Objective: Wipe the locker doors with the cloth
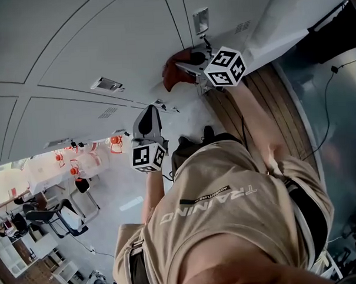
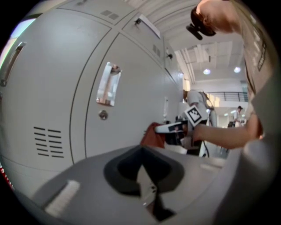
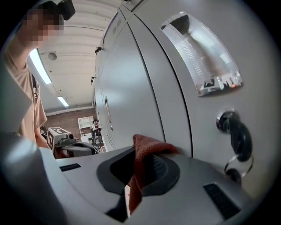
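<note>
Holding the cloth (image 3: pixel 148 148) pinched in my right gripper (image 3: pixel 136 173), I have its jaws closed tight on the red fabric. A bunched fold stands up above them and a strip hangs down between them. The cloth sits right up at the grey locker door (image 3: pixel 175 110), close to the seam between two doors. I cannot tell for certain whether it presses on the metal. On this door, just above and to the right of the cloth, is a clear plastic handle (image 3: pixel 199 55). Below that is a lock with a key (image 3: pixel 232 129) in it, and a ring (image 3: pixel 239 167) hangs from the key.

My left gripper (image 2: pixel 142 182) is well apart from the right one and lower along the row of lockers. Its jaws are together with nothing between them. It points at another locker door (image 2: pixel 66 79), which has its own handle (image 2: pixel 108 83), a small round lock (image 2: pixel 102 115) beneath it, and vent slots (image 2: pixel 48 141) to the lower left. From the left gripper view I can see the red cloth held against the lockers farther along, under my outstretched arm.
</note>
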Motion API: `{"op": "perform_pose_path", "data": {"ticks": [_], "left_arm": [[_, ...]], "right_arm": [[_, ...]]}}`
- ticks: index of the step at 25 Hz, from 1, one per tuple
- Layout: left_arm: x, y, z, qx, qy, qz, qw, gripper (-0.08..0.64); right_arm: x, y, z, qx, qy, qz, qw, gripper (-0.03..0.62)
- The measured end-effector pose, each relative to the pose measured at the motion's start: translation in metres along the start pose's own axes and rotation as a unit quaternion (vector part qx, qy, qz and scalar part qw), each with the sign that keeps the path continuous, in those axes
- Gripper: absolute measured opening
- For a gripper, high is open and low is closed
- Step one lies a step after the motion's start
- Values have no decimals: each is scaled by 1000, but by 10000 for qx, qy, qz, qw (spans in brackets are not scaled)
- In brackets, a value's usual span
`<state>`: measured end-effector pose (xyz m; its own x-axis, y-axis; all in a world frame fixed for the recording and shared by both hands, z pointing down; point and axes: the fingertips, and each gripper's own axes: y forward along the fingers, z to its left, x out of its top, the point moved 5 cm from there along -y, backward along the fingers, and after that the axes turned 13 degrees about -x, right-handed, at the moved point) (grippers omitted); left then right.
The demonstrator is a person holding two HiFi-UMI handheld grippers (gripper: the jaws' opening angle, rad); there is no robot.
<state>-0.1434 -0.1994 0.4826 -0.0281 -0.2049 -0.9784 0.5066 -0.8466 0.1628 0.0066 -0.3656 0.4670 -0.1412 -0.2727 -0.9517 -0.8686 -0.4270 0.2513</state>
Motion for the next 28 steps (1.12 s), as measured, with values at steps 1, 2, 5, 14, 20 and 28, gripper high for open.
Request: {"op": "perform_pose_path", "data": {"ticks": [1,2,5,14,20,28], "left_arm": [[0,1,0,-9,4,19,10000,5],[0,1,0,-15,9,37,10000,5],[1,3,-1,-44,37,66,10000,5],[0,-13,-7,-174,92,105,9998,5],[8,-46,-18,-259,158,-68,9995,5],[15,-96,-32,-288,148,-385,9987,5]], "right_arm": [[-5,2,0,16,17,23,10000,28],[-10,4,-1,33,27,34,10000,28],[-24,9,-3,73,85,9,9999,28],[-99,29,-9,-586,267,921,9937,28],[-112,8,14,-1096,522,913,9884,28],[-93,-45,78,-1759,299,468,9828,28]]}}
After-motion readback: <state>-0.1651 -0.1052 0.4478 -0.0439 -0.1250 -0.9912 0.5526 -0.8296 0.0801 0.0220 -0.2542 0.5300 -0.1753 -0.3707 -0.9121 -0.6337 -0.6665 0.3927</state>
